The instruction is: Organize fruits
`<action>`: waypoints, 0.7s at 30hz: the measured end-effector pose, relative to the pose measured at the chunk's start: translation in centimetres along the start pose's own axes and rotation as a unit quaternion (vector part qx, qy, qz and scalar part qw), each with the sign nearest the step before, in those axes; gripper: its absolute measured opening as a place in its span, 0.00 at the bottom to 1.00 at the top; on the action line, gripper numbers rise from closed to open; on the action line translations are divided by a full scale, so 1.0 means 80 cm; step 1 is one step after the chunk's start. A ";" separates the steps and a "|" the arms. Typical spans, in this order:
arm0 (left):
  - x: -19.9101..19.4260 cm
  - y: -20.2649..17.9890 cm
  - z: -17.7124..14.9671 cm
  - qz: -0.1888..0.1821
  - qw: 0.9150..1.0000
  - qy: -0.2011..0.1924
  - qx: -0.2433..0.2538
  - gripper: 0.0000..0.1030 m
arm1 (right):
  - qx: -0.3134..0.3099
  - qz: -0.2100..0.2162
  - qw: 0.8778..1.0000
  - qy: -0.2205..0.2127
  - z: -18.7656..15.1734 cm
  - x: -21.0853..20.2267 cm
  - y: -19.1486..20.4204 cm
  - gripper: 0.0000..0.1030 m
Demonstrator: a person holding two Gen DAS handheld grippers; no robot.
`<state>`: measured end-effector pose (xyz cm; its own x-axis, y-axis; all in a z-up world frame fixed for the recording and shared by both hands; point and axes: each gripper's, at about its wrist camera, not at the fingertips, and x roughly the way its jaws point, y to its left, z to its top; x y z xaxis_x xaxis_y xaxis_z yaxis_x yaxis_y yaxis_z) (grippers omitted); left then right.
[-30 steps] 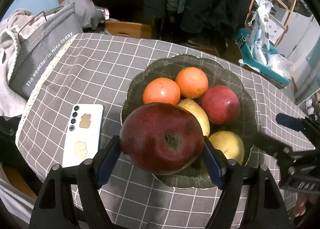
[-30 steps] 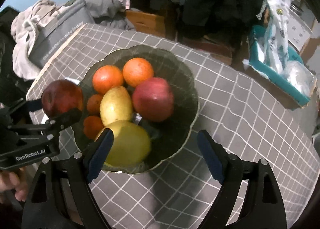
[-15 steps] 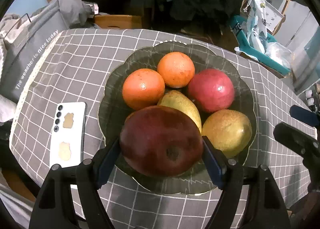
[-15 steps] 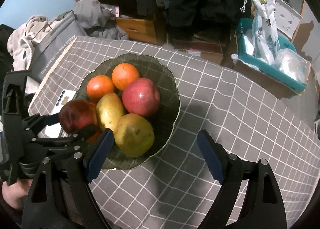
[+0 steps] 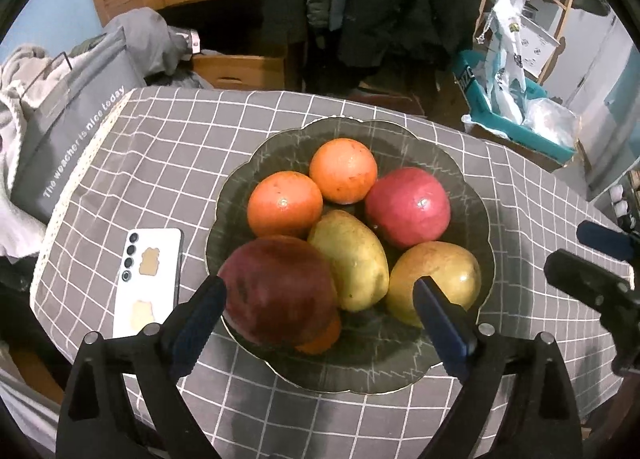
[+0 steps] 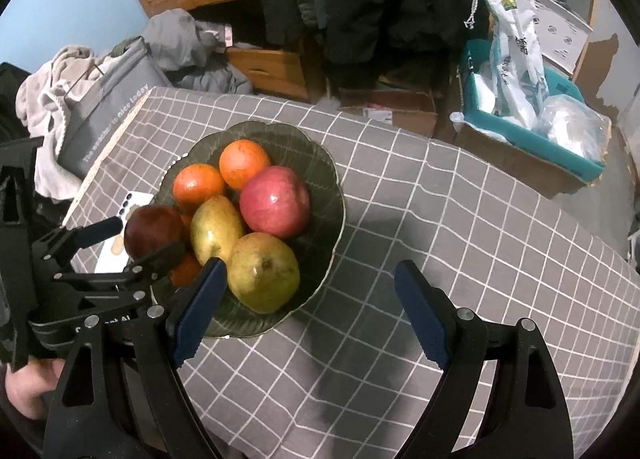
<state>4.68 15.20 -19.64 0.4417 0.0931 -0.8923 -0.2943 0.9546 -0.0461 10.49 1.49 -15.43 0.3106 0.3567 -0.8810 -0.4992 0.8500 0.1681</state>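
Note:
A dark glass bowl (image 5: 460, 163) on the checked tablecloth holds two oranges (image 5: 343, 171), a red apple (image 5: 407, 203), two yellow-green mangoes (image 5: 349, 259) and a small orange partly hidden below. The dark red apple (image 5: 278, 289) lies in the bowl's front left on the small orange. My left gripper (image 5: 320, 311) is open with its fingers wide; the left finger is next to the dark apple. In the right wrist view the bowl (image 6: 336, 195) sits left of centre, and my right gripper (image 6: 310, 309) is open and empty over the cloth beside it.
A white phone (image 5: 148, 279) lies on the cloth left of the bowl. A grey bag (image 5: 76, 139) and clothes sit off the table's left edge. A teal box with plastic bags (image 6: 532, 115) stands beyond the far right edge. Bare cloth (image 6: 460, 227) lies right of the bowl.
My left gripper carried the dark red apple over the bowl, set it in the front left and opened. The right gripper drew back and up, still open.

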 end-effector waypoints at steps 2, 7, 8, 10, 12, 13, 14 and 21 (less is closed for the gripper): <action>-0.004 -0.001 0.001 0.004 1.000 -0.005 0.000 0.93 | 0.001 0.000 1.000 -0.002 0.000 -0.003 -0.001 0.84; -0.017 -0.001 0.003 -0.002 1.000 -0.018 -0.007 0.93 | 0.000 -0.011 1.000 -0.011 -0.002 -0.013 -0.004 0.84; -0.020 -0.001 0.004 -0.002 1.000 -0.021 -0.007 0.93 | -0.001 -0.014 1.000 -0.013 -0.002 -0.016 -0.004 0.84; -0.029 -0.003 0.005 -0.004 1.000 -0.029 -0.005 0.93 | -0.004 -0.021 1.000 -0.018 -0.003 -0.023 -0.004 0.84; -0.038 -0.006 0.005 -0.006 0.999 -0.037 -0.003 0.93 | -0.007 -0.031 0.999 -0.025 -0.004 -0.030 -0.004 0.84; -0.044 -0.008 0.005 -0.007 0.999 -0.042 -0.002 0.93 | -0.008 -0.034 0.999 -0.027 -0.003 -0.034 -0.005 0.84; -0.050 -0.009 0.005 -0.007 0.999 -0.048 0.000 0.93 | -0.008 -0.038 0.999 -0.029 -0.003 -0.037 -0.005 0.84; -0.088 -0.016 0.009 -0.025 0.997 -0.079 0.003 0.93 | 0.003 -0.050 0.997 -0.057 -0.003 -0.072 -0.014 0.85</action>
<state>2.59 13.53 -12.94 0.5836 0.0889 -0.8072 -0.2636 0.9609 -0.0847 9.09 -1.63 -10.67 0.4482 0.3108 -0.8381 -0.4564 0.8858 0.0844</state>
